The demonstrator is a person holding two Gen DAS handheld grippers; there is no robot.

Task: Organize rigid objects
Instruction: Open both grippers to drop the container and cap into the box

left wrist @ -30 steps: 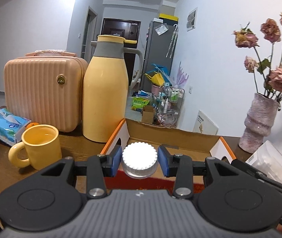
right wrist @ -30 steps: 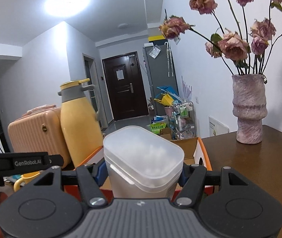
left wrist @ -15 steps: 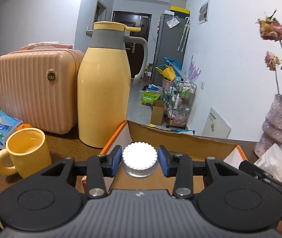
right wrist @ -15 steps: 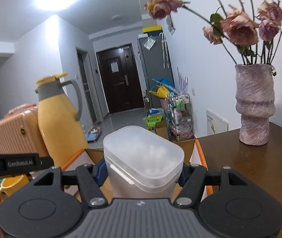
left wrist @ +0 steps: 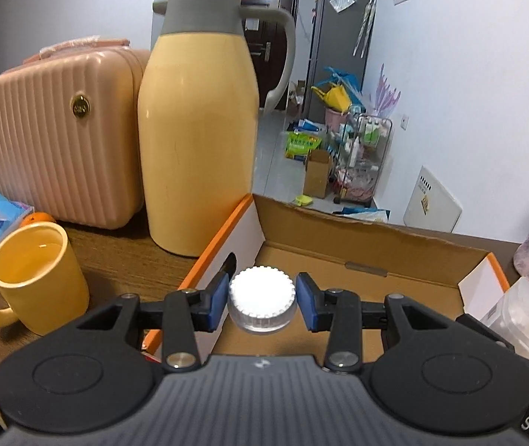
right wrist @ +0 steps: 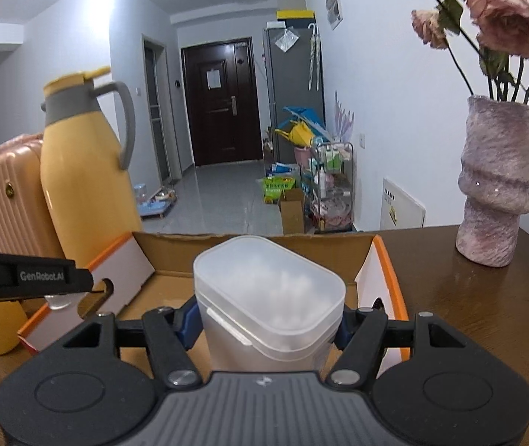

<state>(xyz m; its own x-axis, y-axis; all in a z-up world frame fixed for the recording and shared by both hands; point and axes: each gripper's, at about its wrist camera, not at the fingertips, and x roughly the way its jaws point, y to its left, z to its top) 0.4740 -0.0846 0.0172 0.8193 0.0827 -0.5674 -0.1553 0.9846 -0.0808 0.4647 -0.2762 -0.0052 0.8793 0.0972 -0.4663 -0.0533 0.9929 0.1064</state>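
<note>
On left gripper (right wrist: pixel 56 303) side, white lettering reads "GenRobot.AI"

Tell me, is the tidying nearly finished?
Not yet. The cardboard box shows nothing put away inside. The left gripper holds a white-capped jar over it, and the right gripper holds a frosted plastic container. Both remain to be set down inside.

- Left gripper (left wrist: pixel 262 299): black linkage arms, blue pads, silver screw heads at the pivots, ribbed grey body between two round black housings.
- Right gripper (right wrist: pixel 266 321): same build.
- White "GenRobot.AI" lettering on a black bar at left in the right wrist view.
</note>
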